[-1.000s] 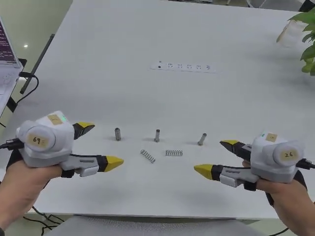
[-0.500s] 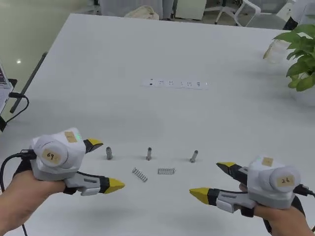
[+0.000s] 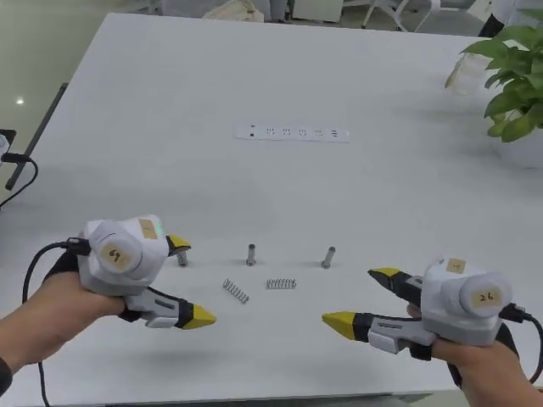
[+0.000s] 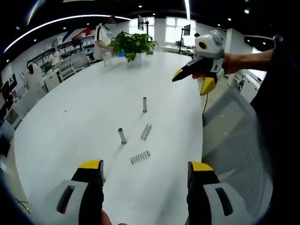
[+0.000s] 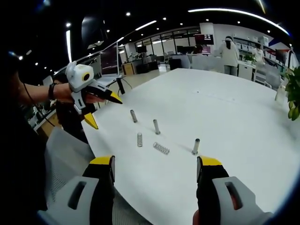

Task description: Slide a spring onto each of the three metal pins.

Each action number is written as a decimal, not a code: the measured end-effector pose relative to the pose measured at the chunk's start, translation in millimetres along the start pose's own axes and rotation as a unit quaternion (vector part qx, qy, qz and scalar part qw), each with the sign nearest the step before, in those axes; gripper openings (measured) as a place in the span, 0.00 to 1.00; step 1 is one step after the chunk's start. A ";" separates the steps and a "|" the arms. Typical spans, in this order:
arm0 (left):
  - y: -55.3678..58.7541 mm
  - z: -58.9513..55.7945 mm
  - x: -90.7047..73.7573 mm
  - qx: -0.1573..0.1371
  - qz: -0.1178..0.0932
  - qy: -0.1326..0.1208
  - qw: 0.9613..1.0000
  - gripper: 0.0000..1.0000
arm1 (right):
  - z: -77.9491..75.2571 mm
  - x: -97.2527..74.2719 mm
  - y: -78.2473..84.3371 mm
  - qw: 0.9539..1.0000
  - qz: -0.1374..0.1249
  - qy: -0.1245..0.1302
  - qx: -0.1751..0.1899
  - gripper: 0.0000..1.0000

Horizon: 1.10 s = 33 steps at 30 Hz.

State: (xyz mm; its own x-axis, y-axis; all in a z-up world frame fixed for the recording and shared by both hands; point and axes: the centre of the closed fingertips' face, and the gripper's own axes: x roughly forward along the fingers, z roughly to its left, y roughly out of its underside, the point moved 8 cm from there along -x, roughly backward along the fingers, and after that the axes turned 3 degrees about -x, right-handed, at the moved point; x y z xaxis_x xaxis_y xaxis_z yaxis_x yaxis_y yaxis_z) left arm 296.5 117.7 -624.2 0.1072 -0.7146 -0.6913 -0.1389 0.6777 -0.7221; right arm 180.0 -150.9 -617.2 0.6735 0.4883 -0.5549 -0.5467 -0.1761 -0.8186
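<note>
Right gripper [image 3: 355,296], sticker "26", fingers apart; left gripper [image 3: 193,283], fingers apart; two loose springs [image 3: 281,283] on counter [image 3: 254,76], 6 o'clock of middle pin [image 3: 251,254].

The left gripper [image 3: 191,281] and right gripper [image 3: 359,297]: rounded white shells, black fingers [image 3: 197,317] tipped yellow, handwritten round stickers [image 3: 114,257], black cables [image 3: 38,263].

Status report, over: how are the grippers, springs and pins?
Left gripper, right gripper open, empty. Two springs loose on table; middle pin, right pin bare. Nothing between jaws and springs.
</note>
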 end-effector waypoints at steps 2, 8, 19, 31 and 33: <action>-0.2 -0.2 4.3 0.011 0.008 0.005 1.000 0.69 | 0.0 -0.4 1.5 1.000 0.004 -0.001 -0.001 0.70; 2.1 -2.9 18.3 0.031 0.026 0.027 0.999 0.68 | -2.6 -2.5 0.9 1.000 0.005 -0.001 -0.003 0.70; 3.4 -0.5 48.8 0.063 0.056 0.054 0.995 0.66 | -2.1 -3.3 2.1 1.000 0.009 -0.003 -0.003 0.70; 8.7 6.3 81.2 0.049 0.069 0.076 0.993 0.61 | -2.0 -4.7 8.3 1.000 0.016 -0.005 -0.001 0.70; 10.2 6.9 86.8 0.050 0.076 0.079 0.993 0.61 | -2.2 -5.1 8.8 1.000 0.018 -0.005 -0.001 0.70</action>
State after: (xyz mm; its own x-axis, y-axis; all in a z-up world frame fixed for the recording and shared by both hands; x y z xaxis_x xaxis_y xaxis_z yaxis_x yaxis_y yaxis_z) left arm 311.2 63.8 -691.8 -0.0646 -0.6162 -0.7849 -0.0414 0.7876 -0.6148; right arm 172.8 -156.8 -621.9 0.6492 0.4900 -0.5818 -0.5685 -0.1957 -0.7991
